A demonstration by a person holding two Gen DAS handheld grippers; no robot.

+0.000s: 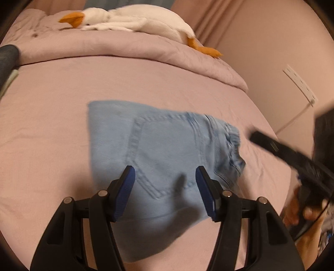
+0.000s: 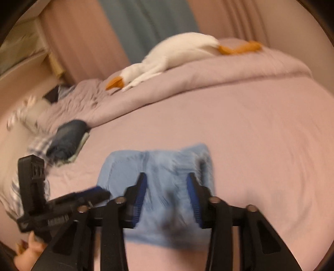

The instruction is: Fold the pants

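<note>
while folded jeans (image 1: 162, 150) lie on the bed (image 1: 52, 129), left gripper (image 1: 165, 181) and right gripper (image 2: 167, 187) both spread, empty

a home bedroom: pink bed (image 1: 52, 87), plush goose (image 1: 133, 19), curtains (image 2: 146, 25).

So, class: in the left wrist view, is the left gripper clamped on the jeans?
No: the left gripper is open above the jeans, holding nothing.

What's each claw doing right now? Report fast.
Left claw: open, holding nothing, above the folded jeans.
Right claw: open, holding nothing, also over the jeans.
</note>
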